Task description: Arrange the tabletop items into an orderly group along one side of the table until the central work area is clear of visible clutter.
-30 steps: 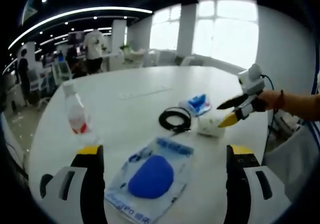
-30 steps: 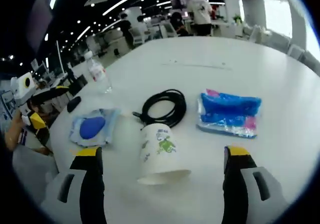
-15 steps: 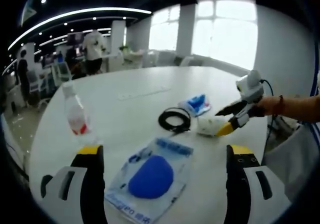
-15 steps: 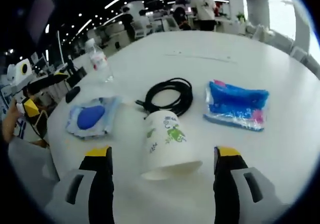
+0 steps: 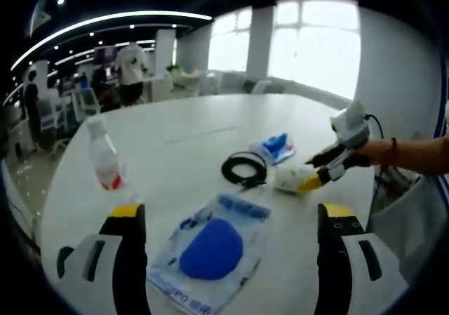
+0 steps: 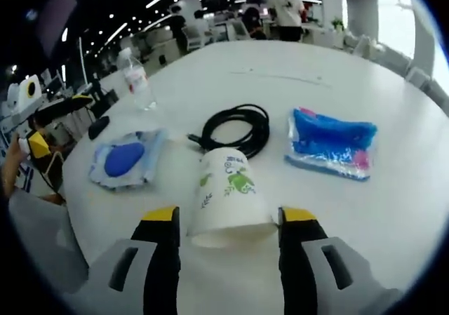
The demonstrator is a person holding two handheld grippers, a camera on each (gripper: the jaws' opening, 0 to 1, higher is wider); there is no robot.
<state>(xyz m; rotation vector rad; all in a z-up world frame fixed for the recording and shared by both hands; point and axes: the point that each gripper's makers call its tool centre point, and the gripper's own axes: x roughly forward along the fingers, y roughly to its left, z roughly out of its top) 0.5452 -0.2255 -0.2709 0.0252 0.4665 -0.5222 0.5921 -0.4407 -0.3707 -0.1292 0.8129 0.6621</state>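
Note:
A white paper cup (image 6: pixel 228 196) with a green print lies on its side on the round white table (image 6: pixel 393 210). My right gripper (image 6: pixel 229 220) is open, with a jaw close on each side of the cup's mouth and only narrow gaps. From the left gripper view, that gripper (image 5: pixel 317 171) is at the cup (image 5: pixel 289 177). My left gripper (image 5: pixel 231 213) stands wide open over a clear pouch with a blue pad (image 5: pixel 210 248). Behind the cup lie a coiled black cable (image 6: pixel 235 132) and a blue wipes pack (image 6: pixel 330 146). A water bottle (image 5: pixel 105 162) stands upright at the left.
In the right gripper view the left gripper (image 6: pixel 42 129) and the hand holding it are at the table's left edge, near a small black object (image 6: pixel 98 127). The table's far half (image 5: pixel 210 115) is bare. People and office chairs are beyond it.
My right gripper has moved forward to the cup and its jaws have narrowed from wide apart to just outside the cup. The left gripper and the other items have not moved.

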